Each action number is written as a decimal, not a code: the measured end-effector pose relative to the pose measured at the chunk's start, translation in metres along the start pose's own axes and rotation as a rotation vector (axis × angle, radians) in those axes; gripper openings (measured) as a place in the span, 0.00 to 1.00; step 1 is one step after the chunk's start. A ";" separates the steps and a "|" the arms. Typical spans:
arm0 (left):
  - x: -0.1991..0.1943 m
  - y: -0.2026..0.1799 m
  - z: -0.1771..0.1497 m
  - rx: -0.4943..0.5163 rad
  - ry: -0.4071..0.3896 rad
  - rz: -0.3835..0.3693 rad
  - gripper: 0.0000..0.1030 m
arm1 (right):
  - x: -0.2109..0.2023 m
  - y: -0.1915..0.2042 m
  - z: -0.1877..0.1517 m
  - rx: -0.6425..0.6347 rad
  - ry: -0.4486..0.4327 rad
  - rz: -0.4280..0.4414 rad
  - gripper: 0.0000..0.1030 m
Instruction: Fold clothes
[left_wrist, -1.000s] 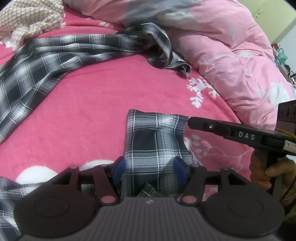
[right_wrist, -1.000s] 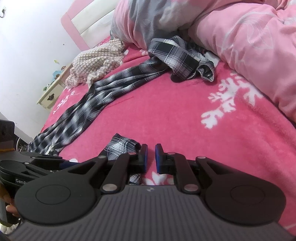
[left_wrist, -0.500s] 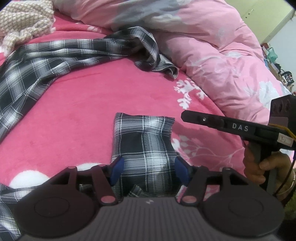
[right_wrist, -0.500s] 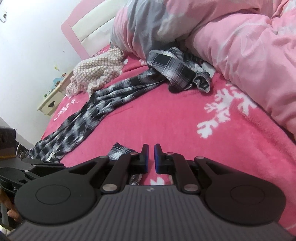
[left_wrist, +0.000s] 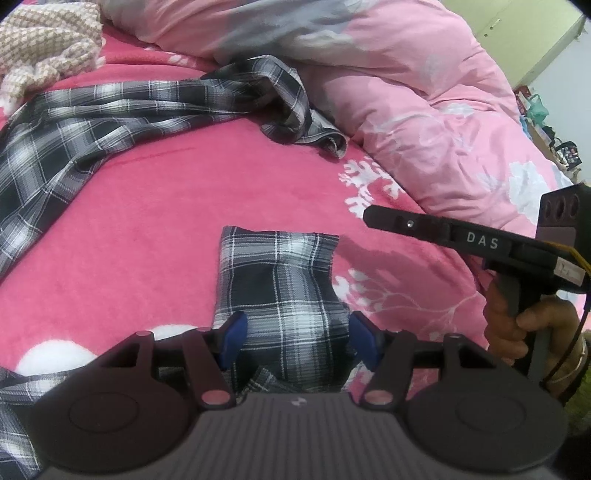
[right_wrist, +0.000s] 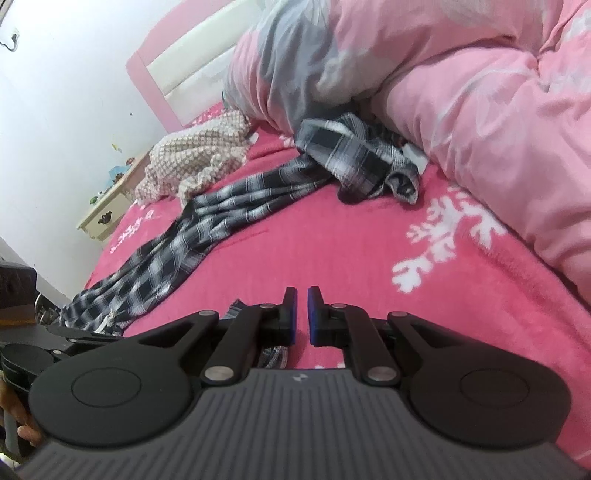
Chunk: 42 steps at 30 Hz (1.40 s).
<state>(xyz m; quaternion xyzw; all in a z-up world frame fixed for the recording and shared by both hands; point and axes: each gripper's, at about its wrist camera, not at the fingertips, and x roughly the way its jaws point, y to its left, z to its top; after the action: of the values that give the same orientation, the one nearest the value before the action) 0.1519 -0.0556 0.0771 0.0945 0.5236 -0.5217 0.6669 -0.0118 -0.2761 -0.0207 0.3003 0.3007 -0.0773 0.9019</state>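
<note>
Your left gripper (left_wrist: 293, 338), fingers spread wide and holding nothing, straddles the folded plaid piece (left_wrist: 280, 280) lying just ahead of it. Your right gripper (right_wrist: 302, 317) is nearly clenched, empty. Beyond both, the long plaid garment (left_wrist: 92, 122) remains unfolded.

Woven plaid cloth (left_wrist: 280, 280); fuzzy fleece bedsheet (left_wrist: 147, 229); matt plastic left tool (left_wrist: 295, 338).

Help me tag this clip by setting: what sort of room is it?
Most likely a home bedroom. The work happens on a bed with a pink fleece sheet, a puffy pink duvet piled on it, a pink-and-white headboard against the wall, and a small bedside cabinet.
</note>
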 end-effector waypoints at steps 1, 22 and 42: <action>-0.002 0.001 0.001 -0.005 -0.005 -0.006 0.61 | -0.002 -0.001 0.001 -0.001 -0.011 -0.003 0.04; 0.024 0.029 0.025 -0.065 0.021 -0.014 0.70 | 0.005 -0.025 -0.018 0.177 0.192 0.064 0.15; 0.045 0.078 0.026 -0.248 -0.042 -0.250 0.55 | 0.019 0.011 -0.059 0.161 0.350 0.313 0.34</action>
<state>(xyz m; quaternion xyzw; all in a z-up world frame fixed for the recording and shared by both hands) 0.2255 -0.0654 0.0199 -0.0650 0.5775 -0.5338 0.6143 -0.0219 -0.2316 -0.0644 0.4230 0.3950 0.0926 0.8103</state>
